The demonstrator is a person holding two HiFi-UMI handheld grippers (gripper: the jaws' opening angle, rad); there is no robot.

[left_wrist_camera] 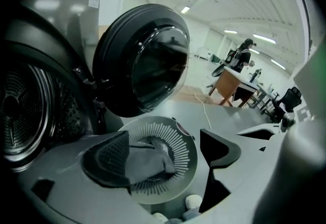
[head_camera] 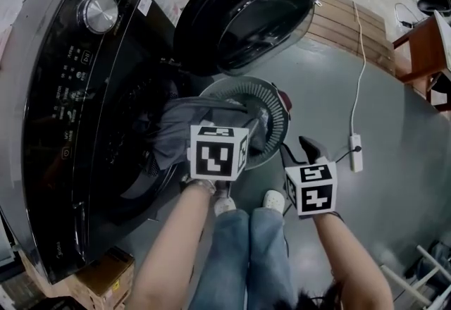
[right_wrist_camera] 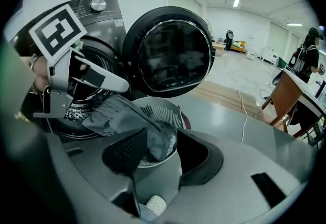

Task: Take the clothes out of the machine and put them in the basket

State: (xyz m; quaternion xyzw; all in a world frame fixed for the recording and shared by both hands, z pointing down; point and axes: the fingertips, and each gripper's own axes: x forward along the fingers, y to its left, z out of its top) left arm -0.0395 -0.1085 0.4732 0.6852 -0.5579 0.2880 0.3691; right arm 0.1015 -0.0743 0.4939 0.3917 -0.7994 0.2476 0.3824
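Across the basket's near rim: grey garment (head_camera: 201,122) draped from the washing machine's (head_camera: 63,90) mouth, at 9 o'clock in the head view, into the slotted basket (head_camera: 276,101). One end lies bunched inside the basket; the other end still hangs at the drum opening.

Left gripper (left_wrist_camera: 163,154): poised above the basket, pointing steeply down. Jaws stand wide apart, nothing pressed between them. Garment seen below and beyond the gap, lying in the basket toward 8 o'clock of that view. Cannot tell whether a fingertip brushes the cloth.

Right gripper (right_wrist_camera: 162,152): at 4 o'clock of the basket in the head view, off its rim. Jaws part-way apart and empty. Garment and basket lie ahead of it at 11 o'clock in its own view.

Machine door (head_camera: 246,9) swung open, at 12 o'clock of the basket. Person's shoes (head_camera: 273,199) on the floor at 6 o'clock of the basket. Power strip (head_camera: 356,151) with its cable on the floor at 3 o'clock, well apart.
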